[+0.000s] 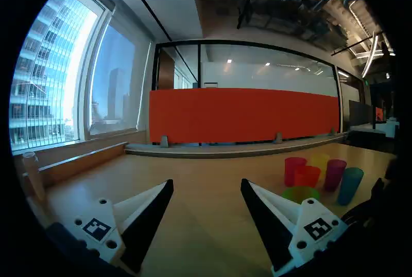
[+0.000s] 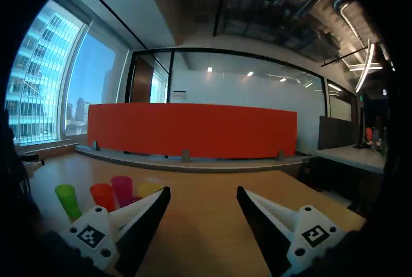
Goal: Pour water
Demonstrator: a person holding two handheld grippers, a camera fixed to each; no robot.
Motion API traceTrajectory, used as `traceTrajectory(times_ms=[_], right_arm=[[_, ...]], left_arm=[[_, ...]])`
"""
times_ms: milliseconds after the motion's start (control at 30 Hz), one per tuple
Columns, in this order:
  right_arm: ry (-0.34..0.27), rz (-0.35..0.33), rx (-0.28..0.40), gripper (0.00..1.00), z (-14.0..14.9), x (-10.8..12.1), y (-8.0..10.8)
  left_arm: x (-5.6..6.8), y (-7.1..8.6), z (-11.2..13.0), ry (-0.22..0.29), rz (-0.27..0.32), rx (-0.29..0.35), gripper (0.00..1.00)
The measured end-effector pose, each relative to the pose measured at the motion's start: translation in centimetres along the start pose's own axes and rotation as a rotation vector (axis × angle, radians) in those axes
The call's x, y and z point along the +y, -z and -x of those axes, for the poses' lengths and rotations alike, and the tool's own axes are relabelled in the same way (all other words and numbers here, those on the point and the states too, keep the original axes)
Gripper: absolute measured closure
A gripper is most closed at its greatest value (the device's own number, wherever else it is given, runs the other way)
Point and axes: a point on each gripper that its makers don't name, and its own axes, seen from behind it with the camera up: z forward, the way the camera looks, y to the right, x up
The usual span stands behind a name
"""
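Several coloured plastic cups stand together on a wooden table [image 1: 206, 174]. In the left gripper view they are at the right: a red cup [image 1: 293, 169], an orange cup [image 1: 308, 176], a yellow cup [image 1: 320, 160], a magenta cup [image 1: 335, 173], a teal cup [image 1: 350, 185] and a low green cup [image 1: 300, 193]. My left gripper [image 1: 206, 182] is open above the table, left of the cups, holding nothing. In the right gripper view a green cup [image 2: 68, 201], an orange cup [image 2: 102, 196], a magenta cup [image 2: 122, 189] and a yellow cup [image 2: 148, 189] stand at the left. My right gripper [image 2: 203, 189] is open, with nothing between its fingers.
A clear, tall container [image 1: 32, 174] stands at the far left by the window ledge. An orange partition [image 1: 242, 115] runs along the table's far edge. The table's right edge [image 2: 329, 200] drops off toward a dark desk area.
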Motion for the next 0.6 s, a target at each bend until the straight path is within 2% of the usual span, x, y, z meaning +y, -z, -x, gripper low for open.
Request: traceTrajectory(times_ms=[600], right_arm=[[-0.016,-0.022,0.05,0.0,1.2,-1.7,-2.2]], left_arm=[[0.1,0.0,0.1,0.0,0.0,0.0,0.03]])
